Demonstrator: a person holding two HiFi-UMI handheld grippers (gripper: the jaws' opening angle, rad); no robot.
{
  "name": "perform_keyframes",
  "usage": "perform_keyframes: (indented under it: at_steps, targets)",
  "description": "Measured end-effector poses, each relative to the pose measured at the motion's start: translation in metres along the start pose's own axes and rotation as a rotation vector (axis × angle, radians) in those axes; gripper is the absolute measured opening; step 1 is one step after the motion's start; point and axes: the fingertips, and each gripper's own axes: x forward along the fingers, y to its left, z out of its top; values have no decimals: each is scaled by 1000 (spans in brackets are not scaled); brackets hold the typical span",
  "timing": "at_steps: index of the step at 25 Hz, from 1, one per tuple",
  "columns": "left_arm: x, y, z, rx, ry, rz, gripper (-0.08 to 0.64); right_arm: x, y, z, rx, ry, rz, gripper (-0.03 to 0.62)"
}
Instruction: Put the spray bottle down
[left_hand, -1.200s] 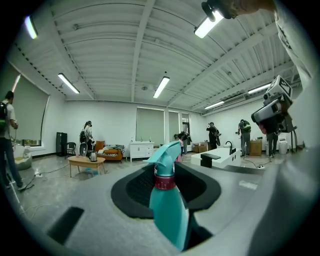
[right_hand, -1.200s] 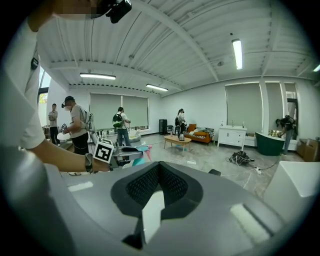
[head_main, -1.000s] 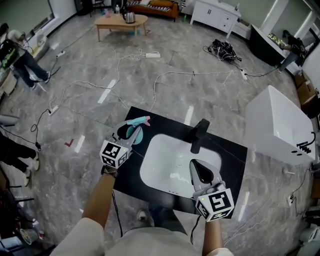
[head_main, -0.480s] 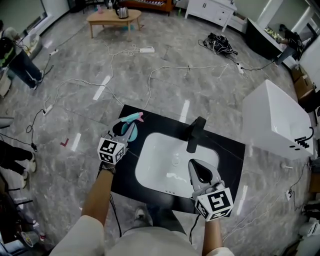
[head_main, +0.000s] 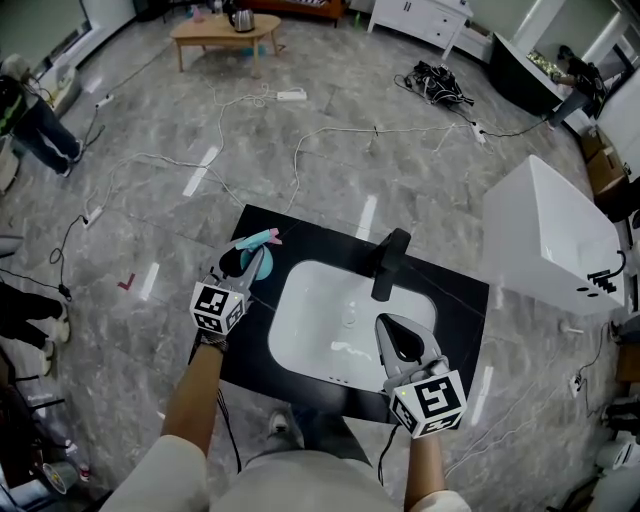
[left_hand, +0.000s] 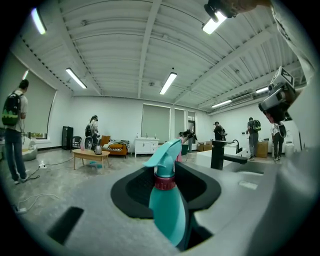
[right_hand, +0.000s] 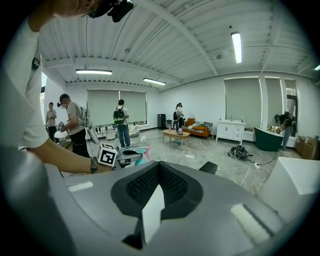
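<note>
A teal spray bottle (head_main: 256, 240) with a dark red collar is held over the left end of the black counter (head_main: 462, 300), and my left gripper (head_main: 249, 259) is shut on it. In the left gripper view the bottle (left_hand: 167, 215) stands upright between the jaws of that gripper (left_hand: 169, 172), its trigger head pointing left. My right gripper (head_main: 388, 325) hovers over the front right of the white basin (head_main: 320, 310). Its jaws meet at the tips with nothing between them, as the right gripper view (right_hand: 159, 166) also shows.
A black faucet (head_main: 390, 262) stands at the basin's far rim. A white tub (head_main: 550, 245) sits on the floor to the right. Cables (head_main: 300, 150) run across the grey floor, a wooden coffee table (head_main: 225, 28) stands far back, and people stand around the room.
My left gripper has sunk a little toward the counter's left end with the bottle still in it. The right gripper has kept its place.
</note>
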Motion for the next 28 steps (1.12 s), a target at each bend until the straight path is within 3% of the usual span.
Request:
perform_keyframes:
  at_steps: [12, 20, 28]
  targets:
    - [-16, -5, -7, 1, 20, 17, 141, -11, 5, 2, -14, -10, 3, 6]
    - [-24, -5, -9, -14, 31, 20, 222, -18, 8, 4, -16, -15, 1, 6]
    - [-51, -5, -9, -19, 60, 61, 222, -28, 17, 10, -26, -37, 9, 6]
